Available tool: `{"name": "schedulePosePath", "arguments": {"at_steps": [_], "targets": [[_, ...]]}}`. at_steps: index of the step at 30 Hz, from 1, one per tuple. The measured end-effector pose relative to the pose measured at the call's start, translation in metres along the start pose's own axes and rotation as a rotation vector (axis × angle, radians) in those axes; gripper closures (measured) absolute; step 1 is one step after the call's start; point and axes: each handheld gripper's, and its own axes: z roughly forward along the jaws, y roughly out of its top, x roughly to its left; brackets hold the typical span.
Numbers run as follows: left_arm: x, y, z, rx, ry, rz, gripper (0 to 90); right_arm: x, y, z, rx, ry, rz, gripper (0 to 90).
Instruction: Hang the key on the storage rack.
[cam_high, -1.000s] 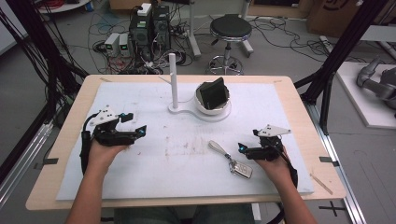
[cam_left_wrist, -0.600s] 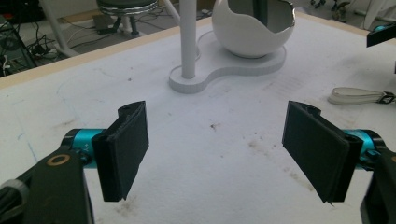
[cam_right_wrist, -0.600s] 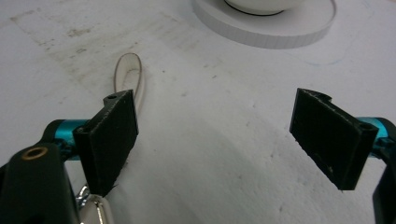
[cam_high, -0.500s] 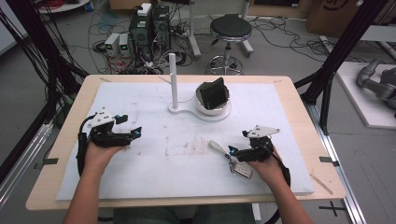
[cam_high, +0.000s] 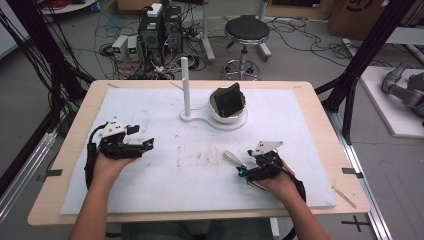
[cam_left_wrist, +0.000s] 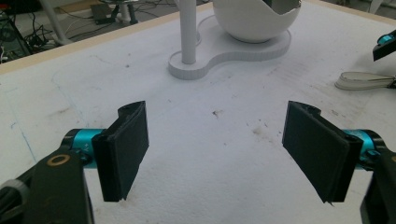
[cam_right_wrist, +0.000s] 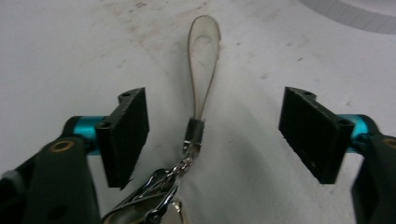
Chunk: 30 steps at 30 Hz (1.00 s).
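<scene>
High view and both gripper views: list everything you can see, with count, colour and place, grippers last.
Keychain strap: one, pale loop with metal clip, lying between the right gripper's pads, untouched.
Stand: one, white post on a flat base, table centre back.
Bowl: one, white, on that base, dark object inside.
Mat: one, white, stained, covering the table.
Stool: one, black, behind the table.
Left gripper: black, open, above bare mat.
Right gripper: black, open, jaws just been closing around the strap.

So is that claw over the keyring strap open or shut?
Open: the right claw has pads standing apart, the pale looped keyring strap lying untouched between them; they have just been closing.
</scene>
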Motion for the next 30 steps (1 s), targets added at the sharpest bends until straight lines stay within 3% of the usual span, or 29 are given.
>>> {"name": "schedulePosePath", "arguments": {"at_steps": [1, 3, 4, 5, 6, 8, 9, 11, 14, 19, 23, 30], "targets": [[0.000, 0.000, 0.000, 0.001, 0.000, 0.001, 22.9, 0.001, 0.000, 0.000, 0.010, 0.007, 0.001, 29.6], [0.000, 0.000, 0.000, 0.002, 0.003, 0.000, 22.8, 0.003, -0.001, 0.001, 0.051, 0.032, -0.007, 43.0], [0.000, 0.000, 0.000, 0.003, 0.004, 0.001, 22.8, 0.003, -0.001, 0.001, 0.051, 0.032, -0.007, 43.0], [0.001, -0.001, -0.001, 0.004, 0.004, 0.005, 22.8, 0.005, -0.002, 0.000, 0.063, 0.050, -0.002, 51.8], [0.001, -0.001, -0.001, 0.002, 0.006, 0.000, 22.8, 0.005, -0.002, 0.000, 0.063, 0.050, -0.002, 51.8], [0.002, -0.001, -0.002, 0.004, 0.009, 0.000, 22.8, 0.007, -0.002, -0.001, 0.070, 0.064, -0.001, 64.0], [0.002, -0.001, -0.002, 0.003, 0.011, -0.003, 22.8, 0.007, -0.002, -0.001, 0.070, 0.064, -0.001, 64.0], [0.003, -0.001, -0.003, 0.000, 0.012, -0.002, 22.8, 0.009, -0.001, -0.002, 0.073, 0.067, 0.003, 75.4], [0.003, -0.001, -0.004, 0.000, 0.012, -0.002, 22.9, 0.010, -0.002, -0.002, 0.074, 0.075, 0.007, 82.3], [0.004, -0.002, -0.004, -0.002, 0.016, -0.005, 22.8, 0.008, -0.001, -0.002, 0.075, 0.085, 0.003, 82.9], [0.005, -0.002, -0.006, -0.010, 0.020, -0.009, 22.8, 0.009, 0.001, -0.003, 0.063, 0.061, -0.002, 82.9], [0.008, 0.001, -0.013, -0.034, 0.032, -0.016, 22.8, 0.005, 0.012, -0.015, -0.094, 0.076, 0.054, 82.9]]}}
